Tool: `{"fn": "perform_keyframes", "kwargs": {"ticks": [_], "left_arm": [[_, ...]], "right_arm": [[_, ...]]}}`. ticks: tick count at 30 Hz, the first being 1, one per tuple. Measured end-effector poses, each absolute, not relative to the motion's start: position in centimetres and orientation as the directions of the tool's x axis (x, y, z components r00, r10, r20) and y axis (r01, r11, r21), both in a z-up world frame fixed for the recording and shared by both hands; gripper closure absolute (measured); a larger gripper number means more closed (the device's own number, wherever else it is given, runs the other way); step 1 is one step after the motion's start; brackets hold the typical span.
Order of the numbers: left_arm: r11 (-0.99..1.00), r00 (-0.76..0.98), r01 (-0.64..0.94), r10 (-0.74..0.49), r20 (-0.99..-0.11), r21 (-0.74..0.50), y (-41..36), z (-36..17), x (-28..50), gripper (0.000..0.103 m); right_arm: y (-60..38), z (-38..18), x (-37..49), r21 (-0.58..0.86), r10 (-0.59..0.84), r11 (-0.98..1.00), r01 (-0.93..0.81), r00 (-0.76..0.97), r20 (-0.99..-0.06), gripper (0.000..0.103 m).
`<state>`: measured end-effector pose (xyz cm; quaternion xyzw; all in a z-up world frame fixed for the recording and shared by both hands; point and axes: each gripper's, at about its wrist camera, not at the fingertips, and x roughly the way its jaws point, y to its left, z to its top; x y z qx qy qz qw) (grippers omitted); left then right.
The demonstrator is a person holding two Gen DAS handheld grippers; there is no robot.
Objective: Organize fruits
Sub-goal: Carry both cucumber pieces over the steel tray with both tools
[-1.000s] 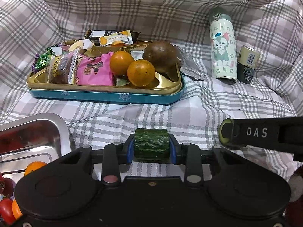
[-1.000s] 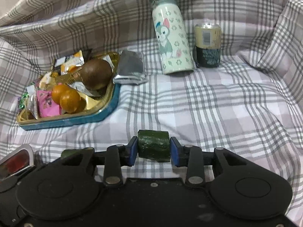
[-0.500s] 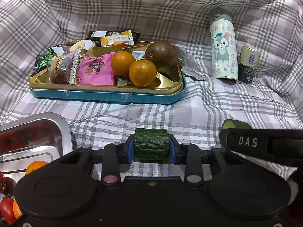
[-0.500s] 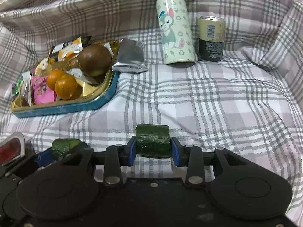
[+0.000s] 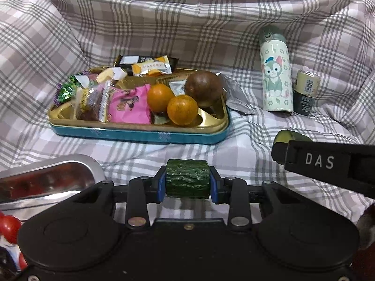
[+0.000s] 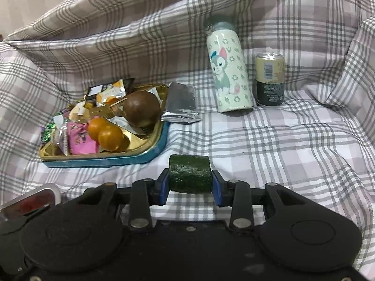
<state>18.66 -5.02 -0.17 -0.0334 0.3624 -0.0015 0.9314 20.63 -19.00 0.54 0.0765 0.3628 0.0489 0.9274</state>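
Both-handed: left tongs [image 5: 187, 182] clamp cucumber chunk [image 5: 187, 181]; right tongs [image 6: 190, 185] clamp second cucumber piece [image 6: 190, 174]; steel tray [image 5: 46, 175] contents likely tomatoes.

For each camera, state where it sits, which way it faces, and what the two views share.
Left wrist: on the left gripper, looking forward at the tin tray; its fingers clamp a cucumber piece; the right gripper enters at right.
Right wrist: on the right gripper, facing the cat bottle and can; clamps another cucumber piece.
Shared: tray, bottle, can, plaid cloth.
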Motion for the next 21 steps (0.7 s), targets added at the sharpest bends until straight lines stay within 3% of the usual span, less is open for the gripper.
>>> {"fn": "perform_keyframes", "kwargs": {"ticks": [10,21], "left_arm": [[0.993,0.745,-0.087,0.013,-0.667,-0.077,-3.9,2.2,18.3,0.059],[0.978,0.739,-0.204,0.124,-0.662,-0.044,0.3,4.0,14.9,0.059]], "right_arm": [[-18.4,0.2,20.6,0.198,0.179,0.979,-0.057,0.712,-0.679,0.065],[-15.9,1.9,18.5,0.201,0.272,0.962,-0.186,0.737,-0.618,0.065]]}}
